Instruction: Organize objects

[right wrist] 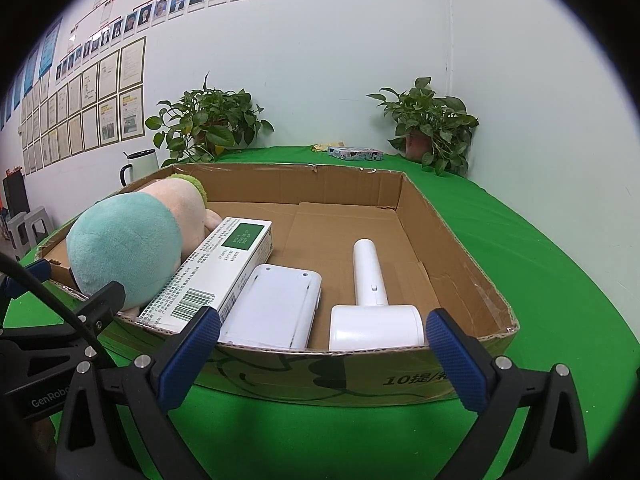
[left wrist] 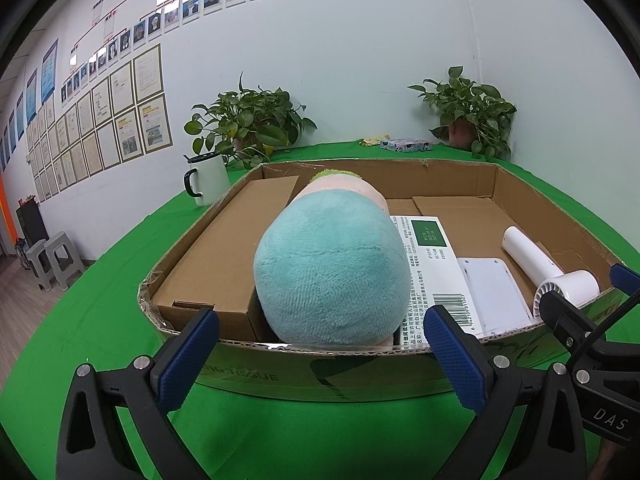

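Where the green-covered desk (right wrist: 520, 240) carries it, a shallow open-topped brown cardboard box (right wrist: 460, 240) holds the sorted items. Contents, left to right: a plain brown cardboard carton (left wrist: 216, 256) along the left wall; a plush toy with teal rear, peach body and green tuft (left wrist: 332, 272), touching the carton; a long white and green printed packet with barcode (right wrist: 216, 276) leaning against the plush; a flat white rounded-corner device (right wrist: 272, 308) just beside the packet; a white handheld fan (right wrist: 372, 300) lying flat, handle pointing away.

Left tongs (left wrist: 320, 360): blue pads spread wide, empty, before the box's near wall. Right tongs (right wrist: 322, 356): likewise wide apart, nothing between them.

On the desk outside the box: white mug with black handle (left wrist: 206, 178), two potted leafy plants (left wrist: 248, 124) (left wrist: 468, 112), small patterned box (left wrist: 406, 145).
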`<state>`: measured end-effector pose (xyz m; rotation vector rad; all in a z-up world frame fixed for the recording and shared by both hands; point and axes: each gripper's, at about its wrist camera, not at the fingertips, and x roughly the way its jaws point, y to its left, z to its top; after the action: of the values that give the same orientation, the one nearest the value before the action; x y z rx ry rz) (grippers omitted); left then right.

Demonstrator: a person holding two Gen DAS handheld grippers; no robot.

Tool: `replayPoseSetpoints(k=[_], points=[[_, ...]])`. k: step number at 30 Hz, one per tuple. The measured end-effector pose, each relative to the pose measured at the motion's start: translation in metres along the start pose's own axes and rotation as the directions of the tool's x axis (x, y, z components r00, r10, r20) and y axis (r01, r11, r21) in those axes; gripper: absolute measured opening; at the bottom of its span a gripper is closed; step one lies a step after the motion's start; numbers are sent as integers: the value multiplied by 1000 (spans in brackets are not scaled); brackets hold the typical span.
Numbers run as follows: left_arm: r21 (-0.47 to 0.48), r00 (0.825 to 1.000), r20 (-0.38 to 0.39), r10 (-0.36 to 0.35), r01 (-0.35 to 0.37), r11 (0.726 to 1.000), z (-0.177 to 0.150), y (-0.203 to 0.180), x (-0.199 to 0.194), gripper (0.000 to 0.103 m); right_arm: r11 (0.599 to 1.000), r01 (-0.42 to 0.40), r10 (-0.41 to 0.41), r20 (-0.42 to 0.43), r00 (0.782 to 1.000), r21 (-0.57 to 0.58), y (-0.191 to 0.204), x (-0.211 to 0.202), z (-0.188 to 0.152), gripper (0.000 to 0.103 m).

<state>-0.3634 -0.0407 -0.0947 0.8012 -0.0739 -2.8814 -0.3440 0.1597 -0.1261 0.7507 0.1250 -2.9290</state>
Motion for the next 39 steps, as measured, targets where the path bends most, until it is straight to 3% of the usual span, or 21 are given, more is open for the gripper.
replayPoseSetpoints(k=[39], points=[[0, 1000, -1, 9, -9, 1000, 2, 3, -2, 103, 1000, -5, 5, -5, 1000, -3, 0, 2, -2, 102]])
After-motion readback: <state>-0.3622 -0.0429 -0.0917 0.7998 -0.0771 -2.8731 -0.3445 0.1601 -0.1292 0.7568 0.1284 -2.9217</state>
